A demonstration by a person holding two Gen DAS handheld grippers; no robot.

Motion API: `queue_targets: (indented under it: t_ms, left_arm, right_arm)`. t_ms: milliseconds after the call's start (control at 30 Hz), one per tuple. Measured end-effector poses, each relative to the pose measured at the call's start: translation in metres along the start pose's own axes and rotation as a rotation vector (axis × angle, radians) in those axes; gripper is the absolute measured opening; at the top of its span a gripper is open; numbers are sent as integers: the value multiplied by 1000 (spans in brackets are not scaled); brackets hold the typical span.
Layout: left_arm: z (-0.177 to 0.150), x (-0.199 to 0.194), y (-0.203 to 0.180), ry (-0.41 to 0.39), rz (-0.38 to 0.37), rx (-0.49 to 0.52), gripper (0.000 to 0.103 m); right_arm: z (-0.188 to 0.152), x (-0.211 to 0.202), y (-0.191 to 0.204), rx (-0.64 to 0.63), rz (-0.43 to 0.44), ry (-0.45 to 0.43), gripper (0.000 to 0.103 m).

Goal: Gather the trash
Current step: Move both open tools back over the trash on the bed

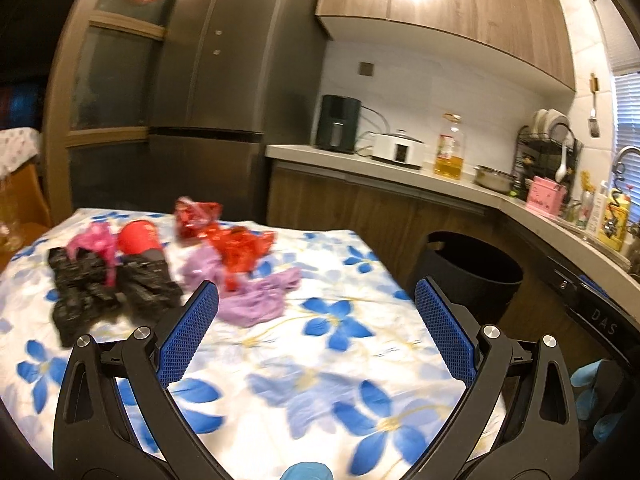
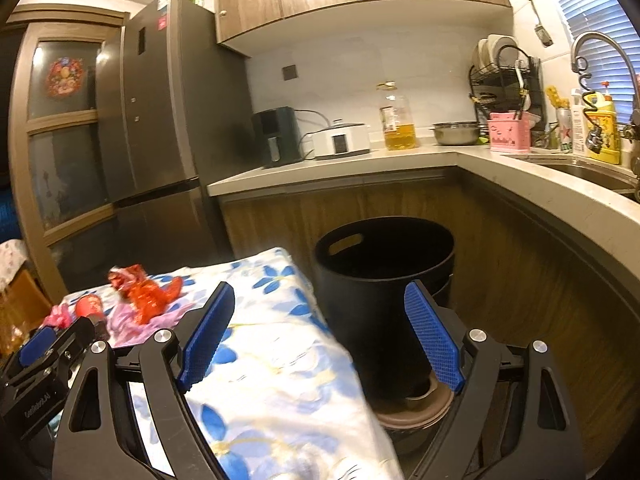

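Trash lies on the table with the blue-flower cloth (image 1: 320, 360): black plastic bags (image 1: 100, 292), a pink bag (image 1: 94, 242), a red cup (image 1: 138, 238), red wrappers (image 1: 236, 246) and purple bags (image 1: 256, 300). My left gripper (image 1: 316, 292) is open and empty, hovering over the table just short of the purple bags. A black bin (image 2: 384, 276) stands on the floor right of the table; it also shows in the left wrist view (image 1: 472, 276). My right gripper (image 2: 320, 296) is open and empty, above the table's right edge, in front of the bin. The red wrappers (image 2: 148, 296) show far left.
A kitchen counter (image 2: 400, 164) runs behind and to the right, with an air fryer (image 2: 276, 136), a white cooker (image 2: 340, 140), an oil bottle (image 2: 398, 120), a metal bowl (image 2: 456, 132) and a sink (image 2: 592, 172). A grey fridge (image 1: 224, 80) stands behind the table.
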State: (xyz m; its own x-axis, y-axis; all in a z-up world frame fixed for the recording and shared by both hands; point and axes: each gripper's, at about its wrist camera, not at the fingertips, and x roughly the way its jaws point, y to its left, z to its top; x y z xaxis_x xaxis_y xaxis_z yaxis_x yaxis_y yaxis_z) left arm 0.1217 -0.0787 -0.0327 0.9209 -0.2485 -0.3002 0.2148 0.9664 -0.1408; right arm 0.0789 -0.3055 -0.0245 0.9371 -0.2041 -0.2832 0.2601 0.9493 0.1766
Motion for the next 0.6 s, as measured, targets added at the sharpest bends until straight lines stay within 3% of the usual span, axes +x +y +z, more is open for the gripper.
queue_targets:
  t_ms: [600]
  left_arm:
    - [-13,-22,122,-29,312,-87,97]
  right_arm:
    - [-46,27,104,-75,226,82,84]
